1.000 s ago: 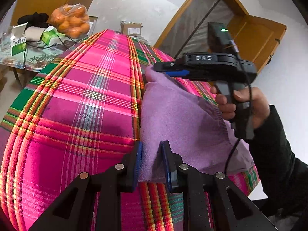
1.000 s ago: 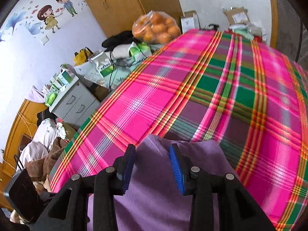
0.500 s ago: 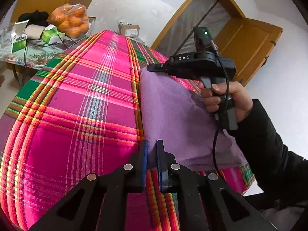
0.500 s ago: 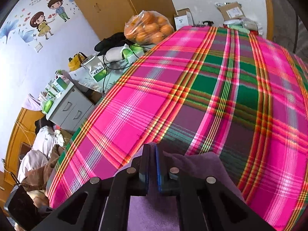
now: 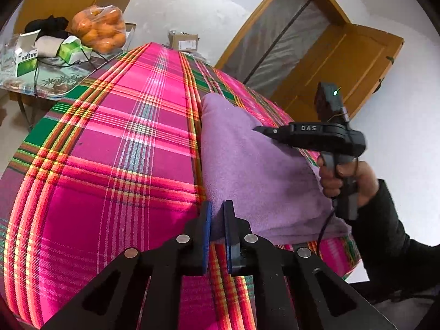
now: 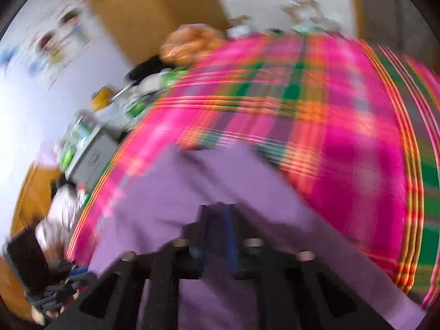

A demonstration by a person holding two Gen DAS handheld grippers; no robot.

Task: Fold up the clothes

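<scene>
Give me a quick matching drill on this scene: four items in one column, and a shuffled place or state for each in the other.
Items:
1. purple garment
2. bag of oranges
3. left claw
4. wooden door

States:
A. standing open
B. on the side table
C. lying on the plaid cloth
D. pinching fabric at the near edge

Pairs: 1-C, 2-B, 3-D, 4-A

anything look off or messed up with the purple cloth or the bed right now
Nothing stands out. The purple cloth lies on the plaid cover with no tear or stain showing, gripped at its near edge by the left tool and farther along by the right tool. The right wrist view is motion-blurred, so detail there is unclear.
</scene>
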